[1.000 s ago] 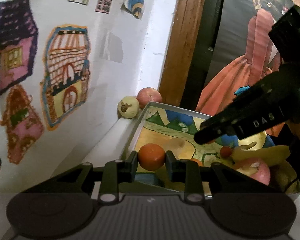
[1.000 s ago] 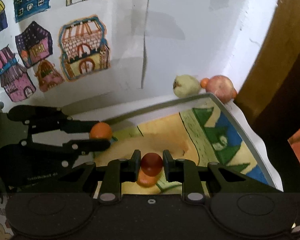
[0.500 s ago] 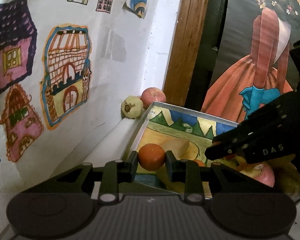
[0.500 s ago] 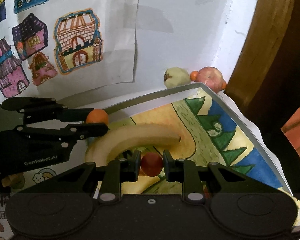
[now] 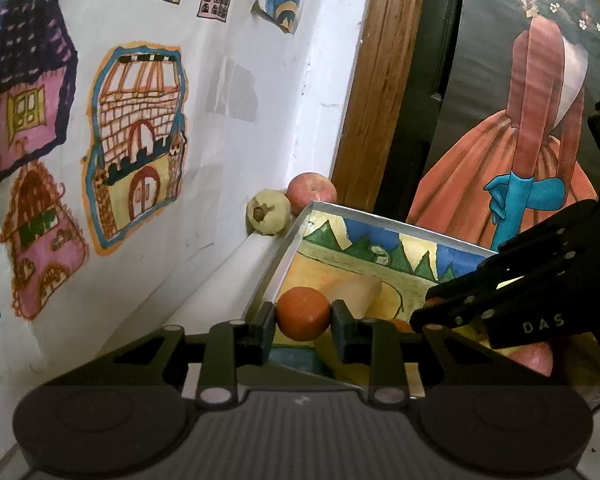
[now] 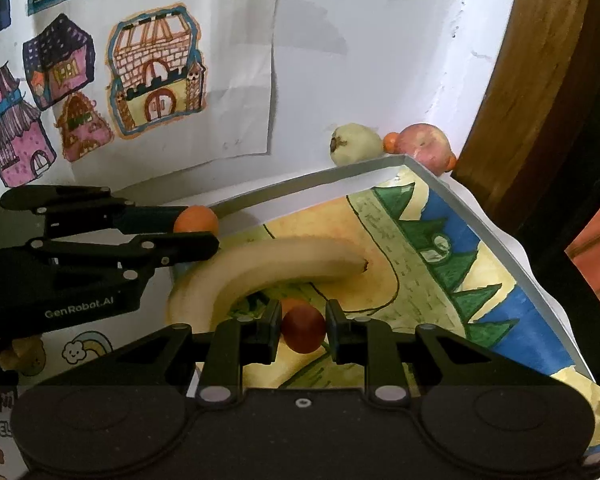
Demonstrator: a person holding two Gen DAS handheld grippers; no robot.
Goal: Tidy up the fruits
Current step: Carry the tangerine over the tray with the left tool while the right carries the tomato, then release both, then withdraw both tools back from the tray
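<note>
Two round fruits – orange [image 5: 303, 313] glossy, red fruit [image 6: 303, 329] darker

House drawings [image 6: 156, 76], wooden door frame [image 5: 376, 92]

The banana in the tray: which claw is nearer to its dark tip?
Right, I'd say. The right claw, shut on a red fruit, sits just below the banana; the left claw, holding an orange, is at its other end.
</note>
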